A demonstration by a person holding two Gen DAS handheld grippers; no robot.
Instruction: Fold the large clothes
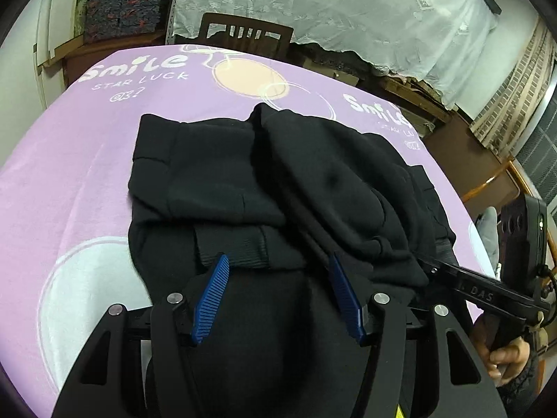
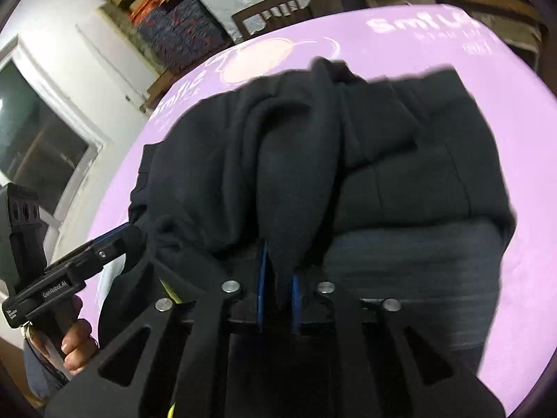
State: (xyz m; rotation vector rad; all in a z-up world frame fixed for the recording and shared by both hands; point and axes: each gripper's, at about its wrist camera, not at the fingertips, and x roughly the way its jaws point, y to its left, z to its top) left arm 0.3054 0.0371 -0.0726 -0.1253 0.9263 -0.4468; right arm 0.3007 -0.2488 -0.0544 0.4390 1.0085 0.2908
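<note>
I am counting one black sweatshirt (image 1: pixel 278 181) lying on one purple blanket (image 1: pixel 69 160), my two grippers working on that sweatshirt, and one wooden chair (image 1: pixel 245 35) standing beyond the blanket.

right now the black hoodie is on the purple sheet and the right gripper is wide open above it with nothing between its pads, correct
Not quite. The right gripper is not wide open: in the right wrist view its blue pads are pinched on a fold of the black hoodie. The hoodie does lie on the purple sheet.
</note>
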